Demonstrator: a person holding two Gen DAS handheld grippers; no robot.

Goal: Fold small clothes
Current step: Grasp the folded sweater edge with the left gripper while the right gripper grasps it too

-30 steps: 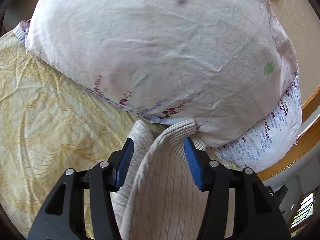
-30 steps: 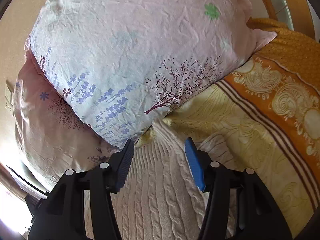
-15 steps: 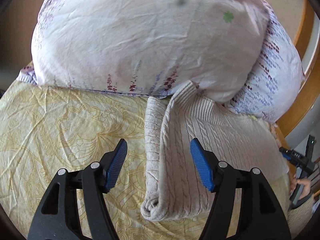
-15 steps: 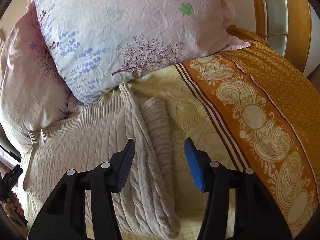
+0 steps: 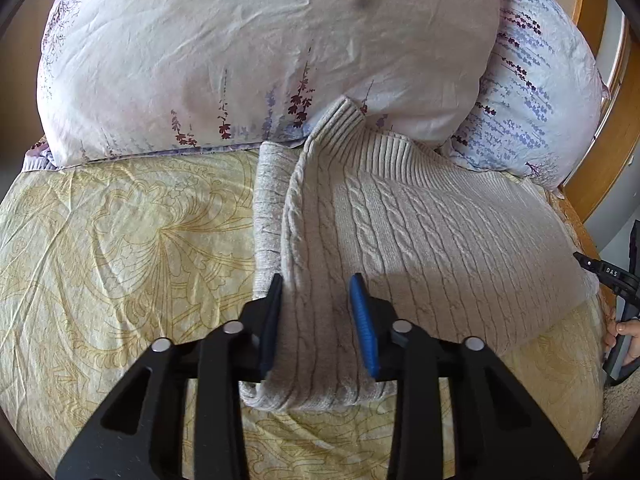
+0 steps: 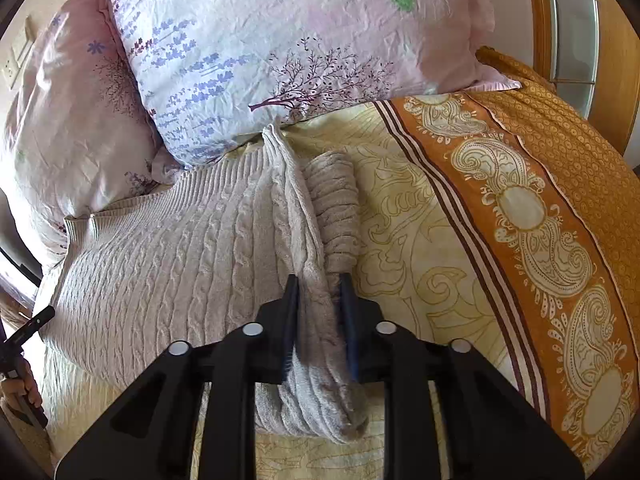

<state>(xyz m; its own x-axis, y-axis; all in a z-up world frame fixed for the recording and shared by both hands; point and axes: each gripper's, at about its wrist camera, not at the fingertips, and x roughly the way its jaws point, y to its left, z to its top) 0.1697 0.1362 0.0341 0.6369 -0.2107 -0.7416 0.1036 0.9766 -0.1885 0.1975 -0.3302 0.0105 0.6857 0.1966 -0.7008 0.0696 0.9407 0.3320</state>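
Both wrist cameras look close along their fingers toward the pillows (image 5: 260,52) (sharing the sweater (image 5: 420,236)).

White letters reading "DAS" stand on a black handheld device (image 5: 610,274) at the right edge of the left wrist view, beside the cream cable-knit sweater (image 5: 440,236). The lettering is small and runs at a tilt along the device's body. No other text, label, brand or number can be read in either view.
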